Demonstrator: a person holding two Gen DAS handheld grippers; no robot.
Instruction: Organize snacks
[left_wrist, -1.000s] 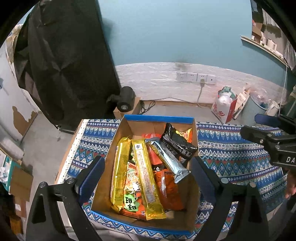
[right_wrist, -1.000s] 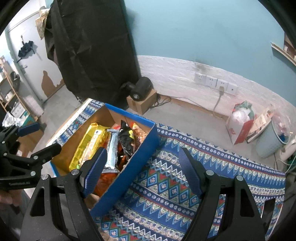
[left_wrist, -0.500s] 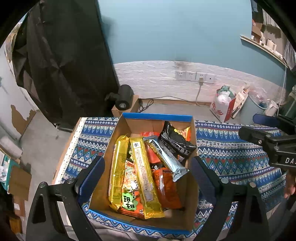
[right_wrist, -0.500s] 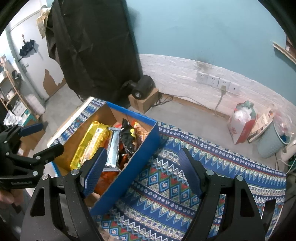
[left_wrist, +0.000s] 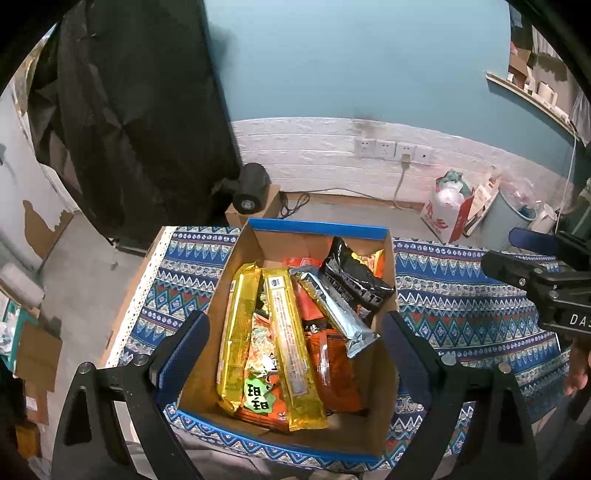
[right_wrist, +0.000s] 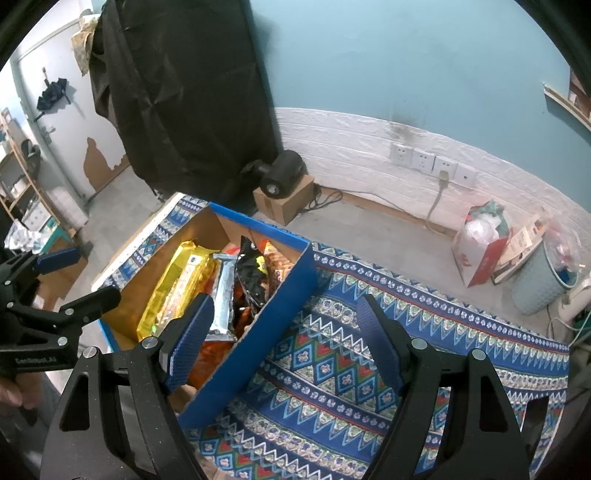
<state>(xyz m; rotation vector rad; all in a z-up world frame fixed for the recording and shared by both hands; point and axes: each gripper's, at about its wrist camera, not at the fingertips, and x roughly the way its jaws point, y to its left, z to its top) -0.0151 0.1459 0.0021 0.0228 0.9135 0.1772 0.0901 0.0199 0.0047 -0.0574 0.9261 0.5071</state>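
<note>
A blue-rimmed cardboard box sits on a patterned tablecloth. Inside lie two long gold packs, a silver bar, a black bag and orange packets. My left gripper hangs open above the box, holding nothing; it also shows at the left edge of the right wrist view. My right gripper is open and empty over the box's right wall; the left wrist view catches it at far right.
Past the table's far edge lie a bare floor, a small carton with a black device, a white and red bag and a pale bin. Black cloth hangs at the left. Tablecloth right of the box is bare.
Both views have drifted slightly: the box sits a little lower and nearer in the left wrist view. Nothing was taken hold of, and both grippers stay open.
</note>
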